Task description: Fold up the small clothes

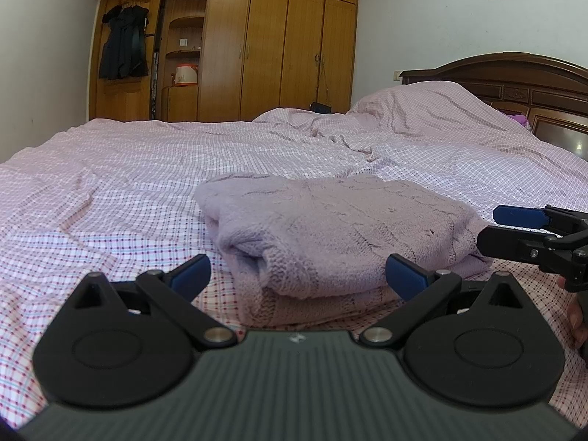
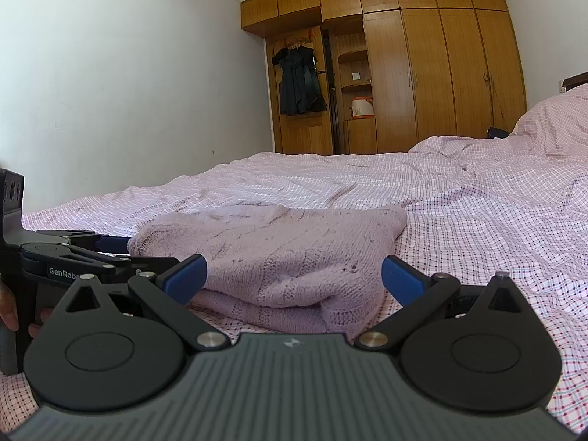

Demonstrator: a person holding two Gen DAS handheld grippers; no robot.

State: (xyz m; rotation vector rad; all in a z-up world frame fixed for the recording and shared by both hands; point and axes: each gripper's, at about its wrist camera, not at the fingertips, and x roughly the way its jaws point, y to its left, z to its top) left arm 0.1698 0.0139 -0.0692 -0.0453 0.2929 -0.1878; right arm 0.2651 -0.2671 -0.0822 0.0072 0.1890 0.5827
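Note:
A lilac knit sweater (image 1: pixel 330 228) (image 2: pixel 279 242) lies folded in a thick stack on the bed. My left gripper (image 1: pixel 298 275) is open; its blue pads (image 1: pixel 191 273) stand wide apart at the stack's near left corner, gripping nothing. My right gripper (image 2: pixel 294 279) is open too, low at the stack's near right corner. From the left wrist view the right gripper (image 1: pixel 487 226) shows at the sweater's right edge, jaws apart. In the right wrist view the left gripper (image 2: pixel 154 249) sits at the sweater's left edge, its far fingertip hidden behind the knit.
A pink checked sheet (image 1: pixel 110 191) covers the wide bed, rumpled toward a covered pillow (image 1: pixel 422 110) and a dark wooden headboard (image 1: pixel 514 81). A wooden wardrobe (image 2: pixel 422 73) with dark hanging clothes (image 2: pixel 299 81) stands beyond. A hand (image 2: pixel 9 316) holds the left gripper's grip.

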